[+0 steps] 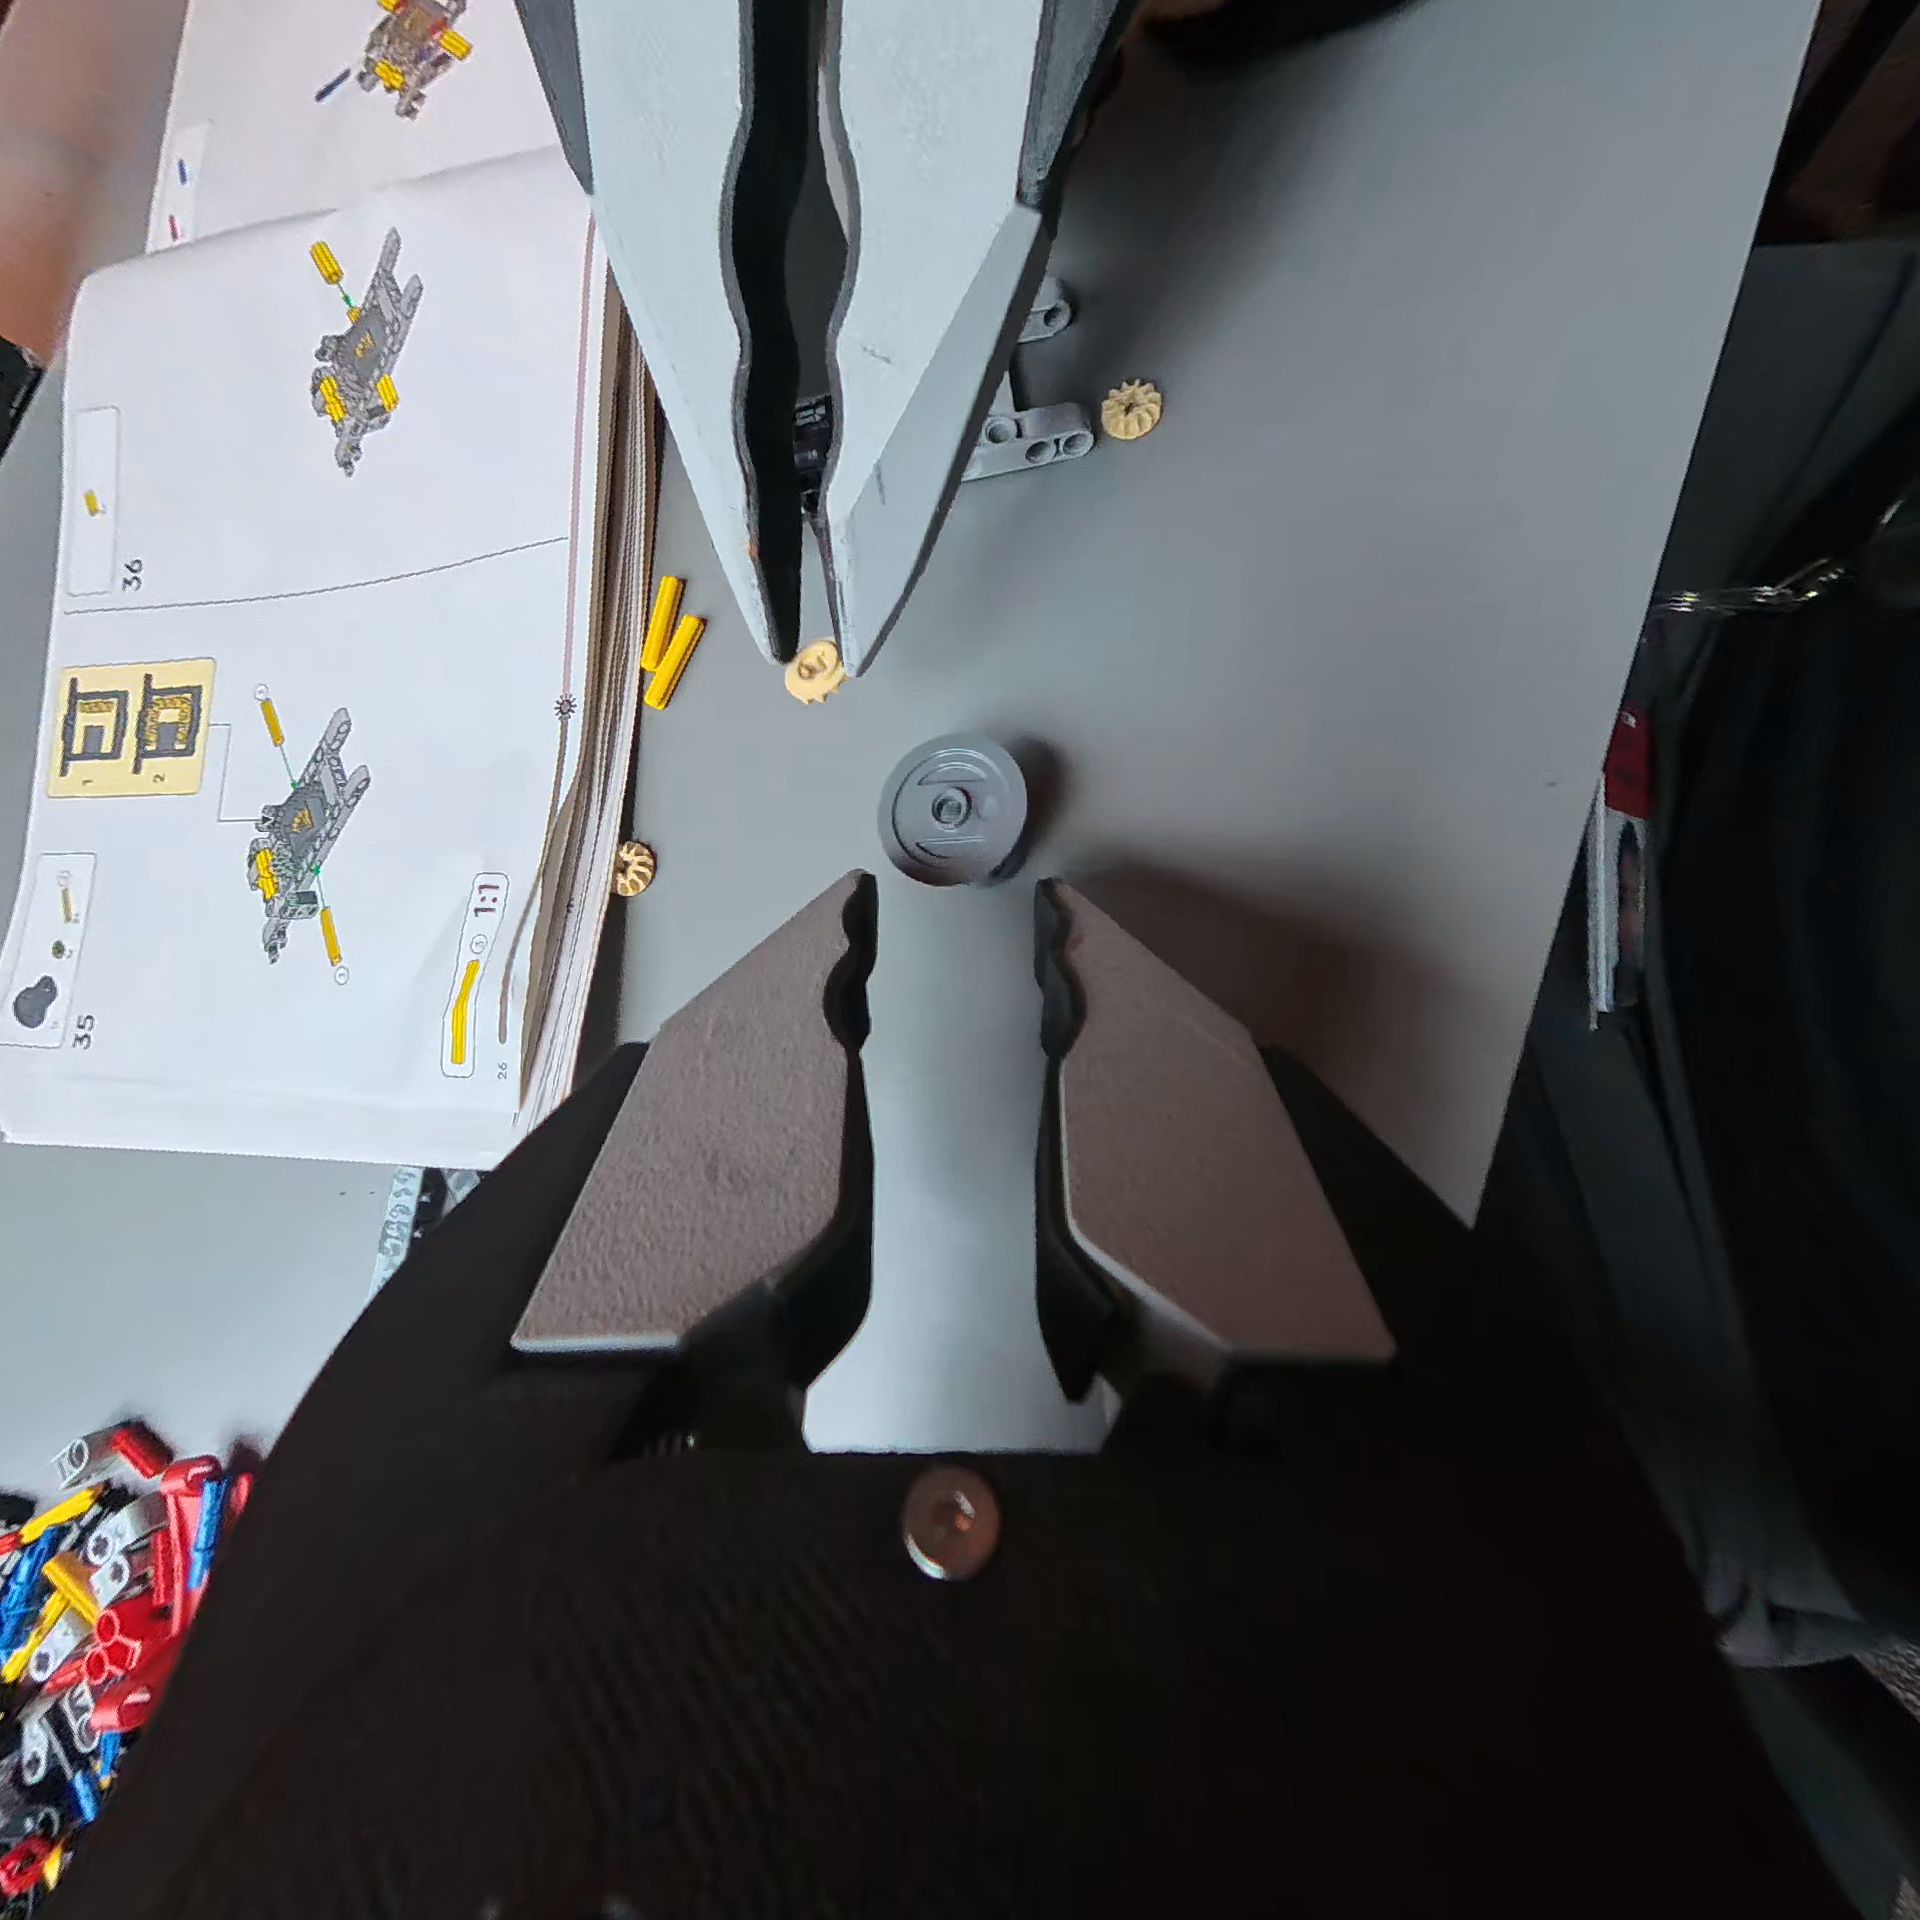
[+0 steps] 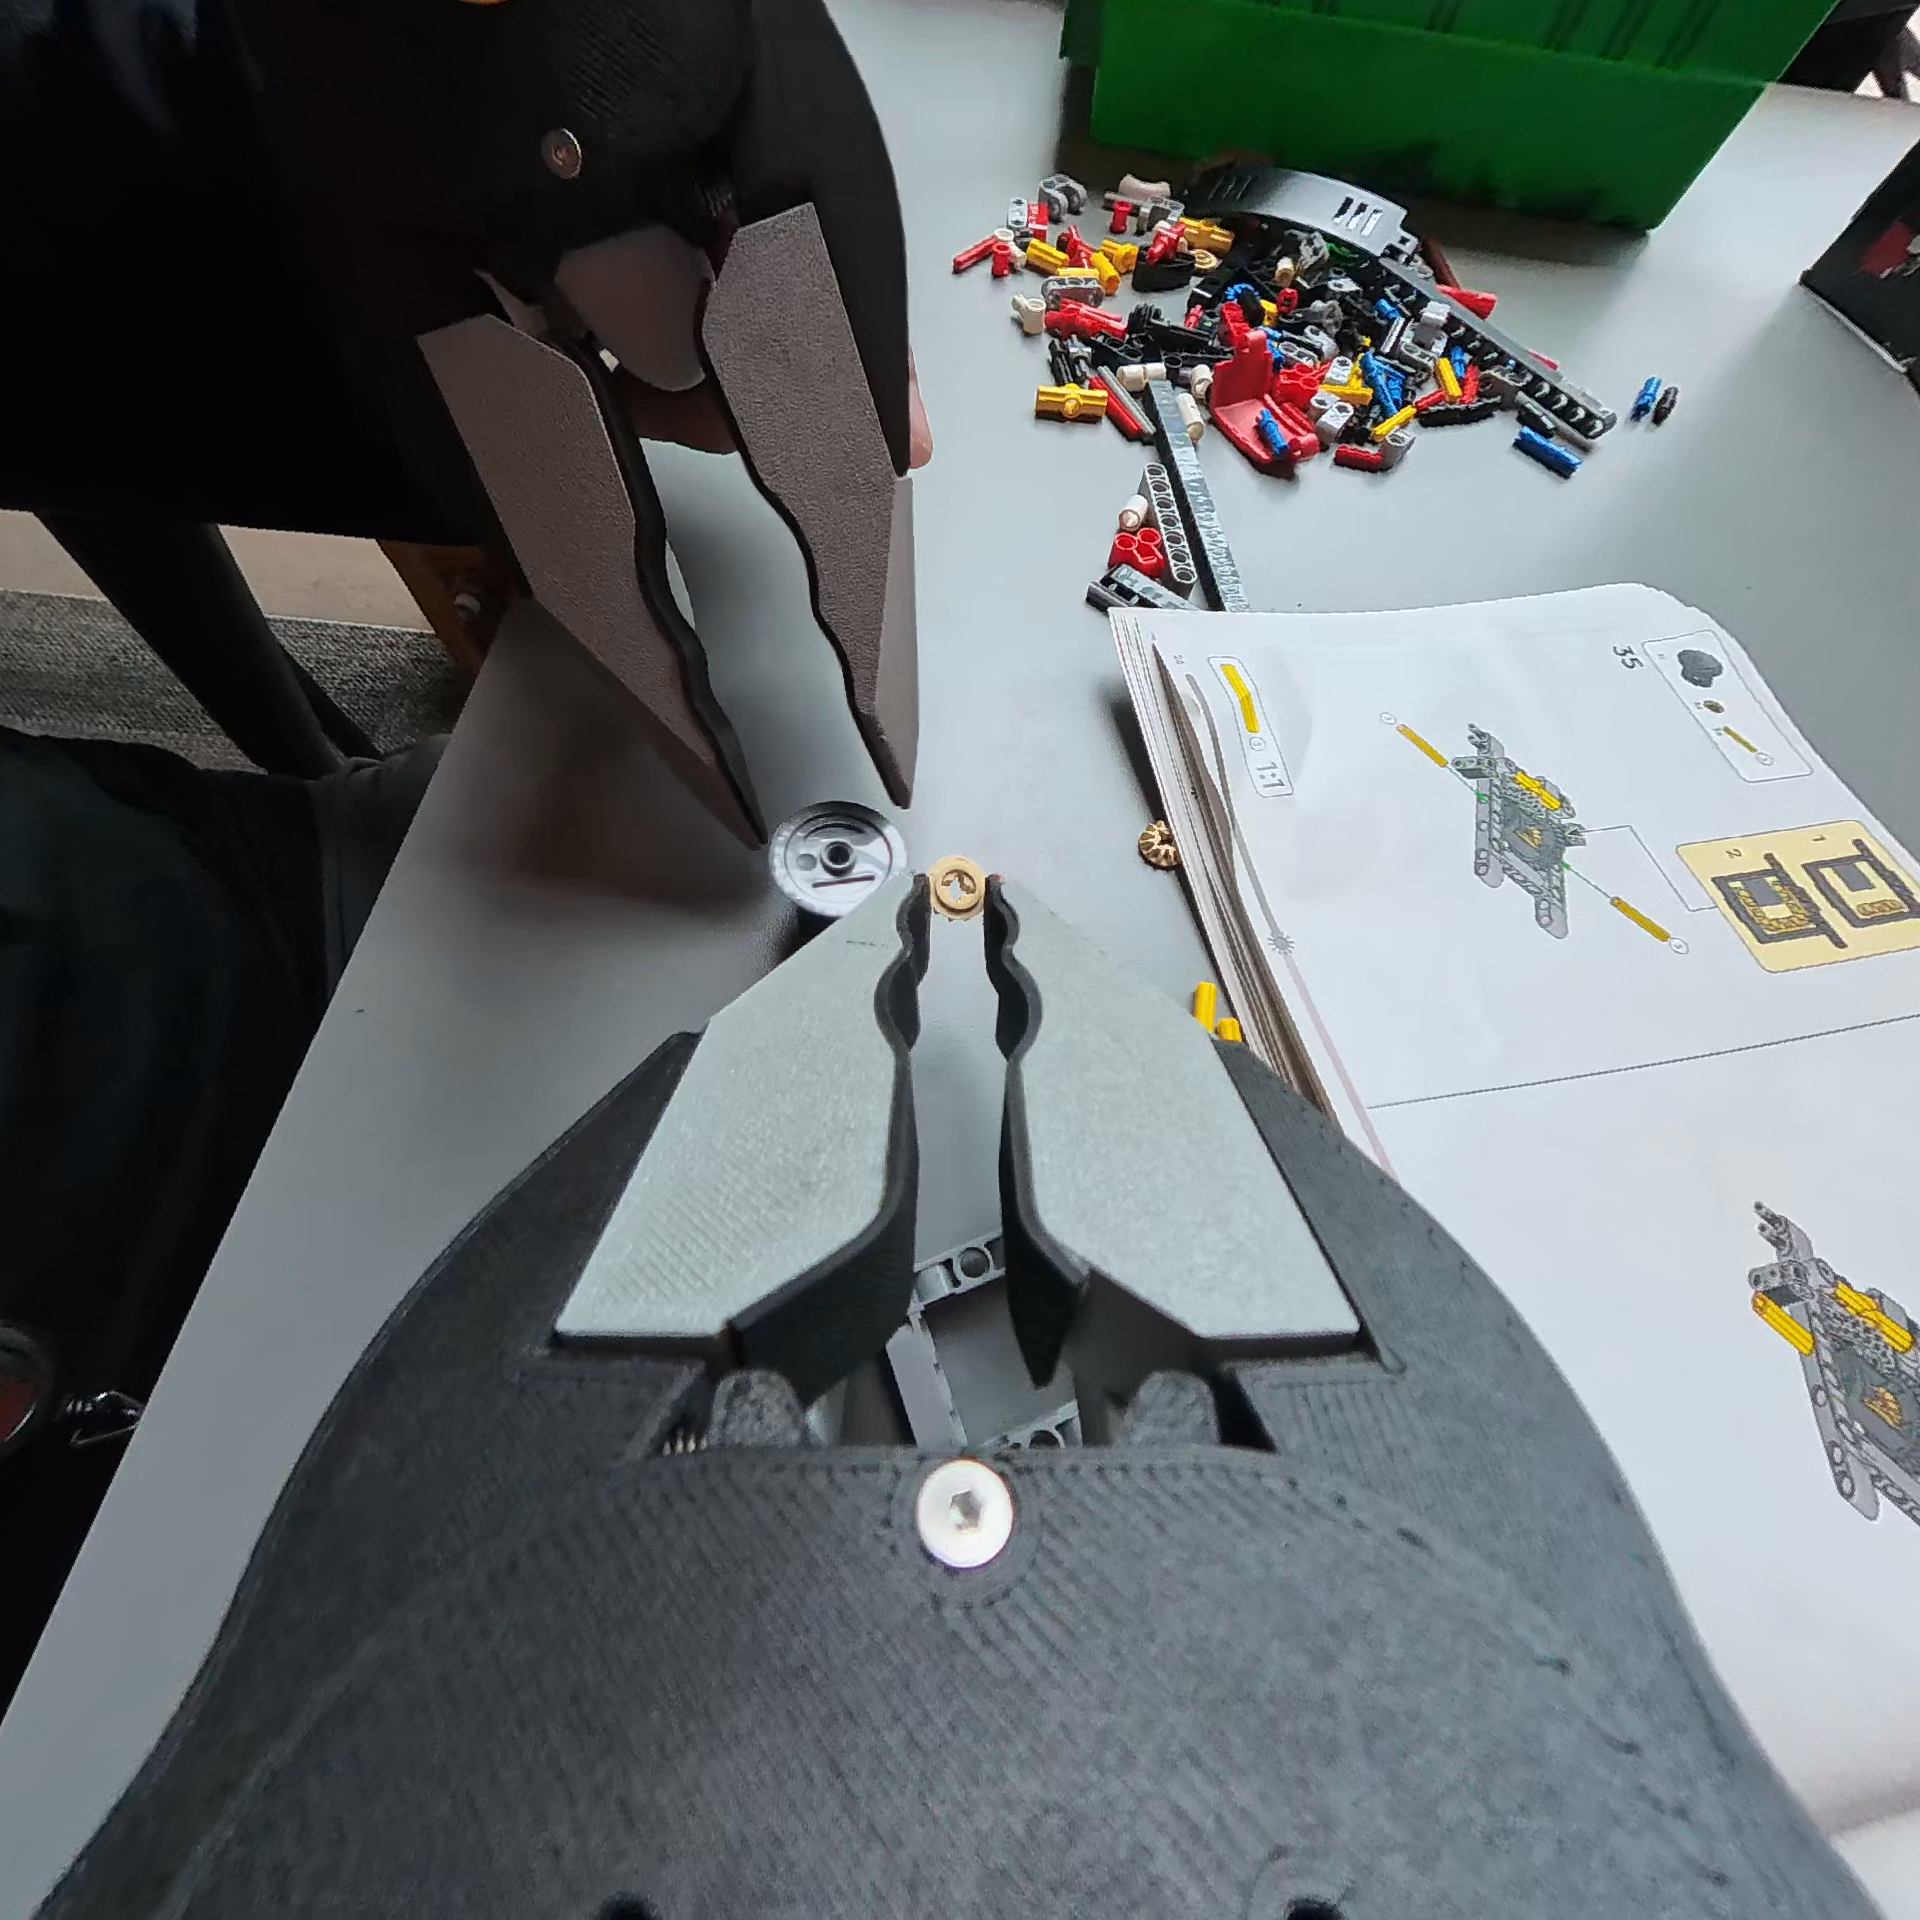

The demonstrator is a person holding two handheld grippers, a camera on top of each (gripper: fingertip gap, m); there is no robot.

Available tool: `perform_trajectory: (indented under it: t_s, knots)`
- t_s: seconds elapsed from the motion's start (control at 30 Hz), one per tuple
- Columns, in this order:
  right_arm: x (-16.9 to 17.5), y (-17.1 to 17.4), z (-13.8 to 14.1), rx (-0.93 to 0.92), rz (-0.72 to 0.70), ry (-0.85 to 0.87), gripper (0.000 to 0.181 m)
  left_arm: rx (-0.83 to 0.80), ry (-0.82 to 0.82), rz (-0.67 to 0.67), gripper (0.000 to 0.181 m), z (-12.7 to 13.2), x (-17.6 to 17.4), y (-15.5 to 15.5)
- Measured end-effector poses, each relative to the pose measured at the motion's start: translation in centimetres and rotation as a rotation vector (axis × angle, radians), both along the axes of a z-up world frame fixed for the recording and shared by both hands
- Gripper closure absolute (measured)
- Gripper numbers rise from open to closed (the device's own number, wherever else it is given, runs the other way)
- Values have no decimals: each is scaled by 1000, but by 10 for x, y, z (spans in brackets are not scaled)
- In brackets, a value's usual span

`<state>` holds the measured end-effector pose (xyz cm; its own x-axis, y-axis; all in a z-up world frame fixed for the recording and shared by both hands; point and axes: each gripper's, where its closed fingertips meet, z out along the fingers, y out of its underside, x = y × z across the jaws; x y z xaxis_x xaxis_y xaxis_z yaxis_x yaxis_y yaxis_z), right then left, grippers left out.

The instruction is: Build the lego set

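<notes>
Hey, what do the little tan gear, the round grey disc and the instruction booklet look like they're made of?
Tan gear, pinched in the right claw: likely hard moulded plastic, matte, with crisp teeth.
Grey disc: seemingly the same kind of plastic, smooth with a slight sheen and moulded rings.
Booklet: printed paper; thin stacked page edges show, with a faint gloss.

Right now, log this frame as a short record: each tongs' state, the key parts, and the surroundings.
left tongs: open, just short of the round grey disc part
right tongs: shut on the tan gear
manual: open on the grey table
loose parts pile: beside the green bin
</notes>
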<state>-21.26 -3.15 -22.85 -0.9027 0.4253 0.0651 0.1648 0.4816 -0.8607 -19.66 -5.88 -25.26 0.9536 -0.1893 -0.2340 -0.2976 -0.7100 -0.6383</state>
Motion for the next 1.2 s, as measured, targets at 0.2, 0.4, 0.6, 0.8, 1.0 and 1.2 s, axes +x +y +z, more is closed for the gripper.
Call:
perform_trajectory:
  t_s: [0.2, 0.4, 0.6, 0.8, 1.0, 1.2]
  knots:
    - [1, -1, -6, 24, 5, -14, 174, 8, 12, -25, 154, -3, 7, 6]
    - [2, -2, -9, 34, 13, -21, 174, 9, 3, -23, 156, -5, 8, 7]
    - [3, -3, -11, 40, 19, -25, 174, 7, 10, -13, 161, -8, 4, 6]
    - [3, -2, -11, 47, 19, -23, 175, 0, 7, -13, 164, -11, 3, 4]
    - [2, -1, -13, 61, 14, -15, 174, 0, -20, -13, 162, -11, 4, 3]
    - [2, -1, -13, 68, 12, -9, 175, 100, -197, -13, 153, 9, 12, 6]
